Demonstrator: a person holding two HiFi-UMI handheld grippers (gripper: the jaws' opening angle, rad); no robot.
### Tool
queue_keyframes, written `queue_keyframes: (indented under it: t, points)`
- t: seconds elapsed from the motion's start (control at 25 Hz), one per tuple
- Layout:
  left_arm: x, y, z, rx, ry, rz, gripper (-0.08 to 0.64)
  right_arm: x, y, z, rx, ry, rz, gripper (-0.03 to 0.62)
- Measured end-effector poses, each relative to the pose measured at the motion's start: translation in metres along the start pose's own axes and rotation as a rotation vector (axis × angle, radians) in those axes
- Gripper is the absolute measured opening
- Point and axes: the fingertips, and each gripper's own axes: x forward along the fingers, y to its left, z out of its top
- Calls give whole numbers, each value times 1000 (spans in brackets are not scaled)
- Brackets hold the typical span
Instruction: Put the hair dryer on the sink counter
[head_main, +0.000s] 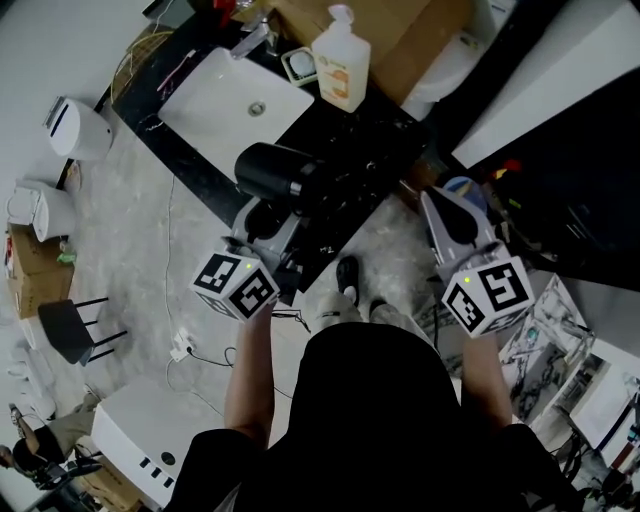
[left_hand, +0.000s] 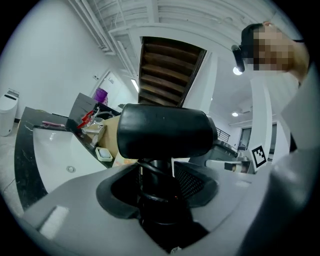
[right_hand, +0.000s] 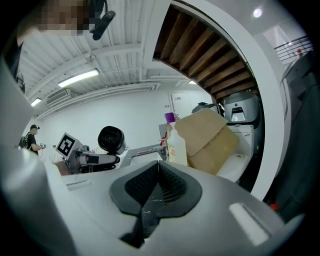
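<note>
A black hair dryer (head_main: 272, 172) hangs in the air over the near edge of the black sink counter (head_main: 345, 195). My left gripper (head_main: 262, 225) is shut on its handle from below, and the barrel lies crosswise above the jaws. In the left gripper view the barrel (left_hand: 162, 131) fills the middle and the handle runs down between the pads of my left gripper (left_hand: 156, 186). My right gripper (head_main: 445, 215) is held to the right of the counter, shut with nothing in it. The right gripper view shows its jaws (right_hand: 157, 167) closed together, with the hair dryer (right_hand: 111, 139) off to the left.
A white sink basin (head_main: 240, 100) is set into the counter's far left part. Behind it stand a soap bottle (head_main: 342, 60), a small soap dish (head_main: 299, 64) and a cardboard box (head_main: 400, 30). The person's shoes (head_main: 348, 275) are on the marble floor below.
</note>
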Motion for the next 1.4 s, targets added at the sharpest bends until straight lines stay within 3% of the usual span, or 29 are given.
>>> queue_keyframes:
  t: [0.64,1.4]
  points:
    - [58,40,-39,50,214,-101,209,32,-7,-12,13,51,-100,9]
    - [95,67,-113,317,573,-128,210,32,-8,-51,72,136,-149,9]
